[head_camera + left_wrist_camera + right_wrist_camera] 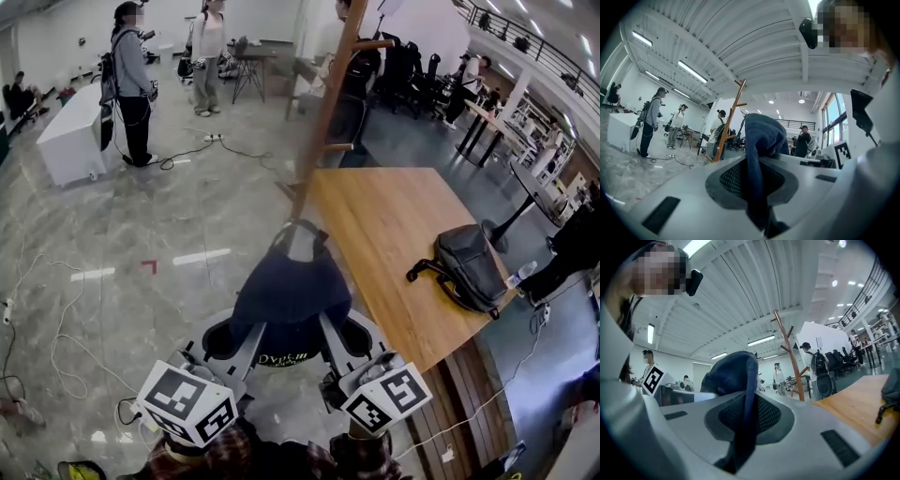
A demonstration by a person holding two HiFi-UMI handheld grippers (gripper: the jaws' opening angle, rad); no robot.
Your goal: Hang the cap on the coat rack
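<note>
The wooden desk (394, 225) is filling the right of the head view and is carrying a dark backpack (466, 267) near its right edge, well apart from the work. The coat rack (328, 103) is standing on the floor just beyond the desk's far left corner. Its slanted wooden pole is rising out of the top of the frame, with a short peg (375, 44) jutting out high up and another lower down. A few people are standing about in the hall behind it, far off.

The dark blue cap (291, 291) is hanging in the air in front of the person, short of the rack and touching neither it nor the desk. The left tongs (757, 187) are clenching one side of it, with fabric running down between the pads. The right tongs (743, 427) are gripping the other side the same way.

The carry towards the rack appears to be the step in hand, with no hanging begun. The next move is probably calling for lifting the cap forward to a peg, slipping its opening over the tip, and only then releasing both tongs.
</note>
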